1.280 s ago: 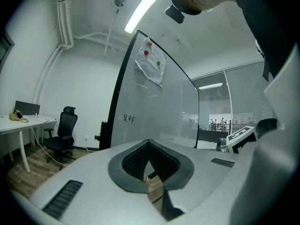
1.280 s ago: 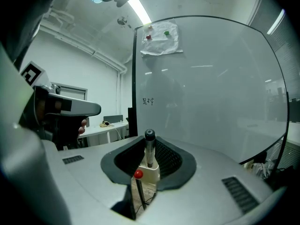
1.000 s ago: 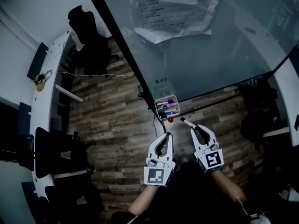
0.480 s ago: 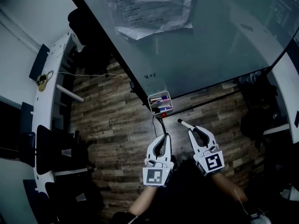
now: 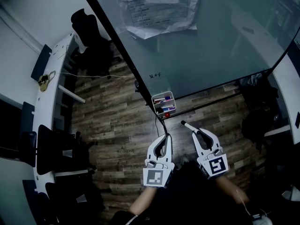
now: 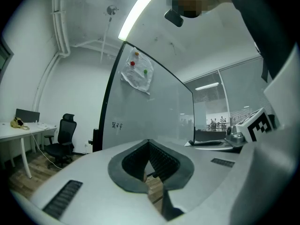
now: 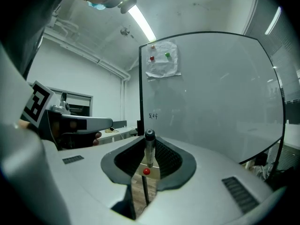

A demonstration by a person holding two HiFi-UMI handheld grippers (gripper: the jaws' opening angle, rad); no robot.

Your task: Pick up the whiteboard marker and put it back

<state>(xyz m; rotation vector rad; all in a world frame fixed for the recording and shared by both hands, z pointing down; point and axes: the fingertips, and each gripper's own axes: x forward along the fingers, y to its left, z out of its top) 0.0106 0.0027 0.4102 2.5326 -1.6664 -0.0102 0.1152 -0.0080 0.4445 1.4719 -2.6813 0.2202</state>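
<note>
Small scribble (image 5: 156, 75) on whiteboard (image 5: 225, 46), print on sheet (image 5: 159, 8): both illegible.

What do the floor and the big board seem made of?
The floor looks like matte wood or wood-look laminate: plank seams and grain show. The board seems glass or a glossy coated panel: its smooth grey face shows faint reflections.

Head view looks steeply down; both gripper views face level, sharing the whiteboard (image 5: 211, 41) ahead
</note>
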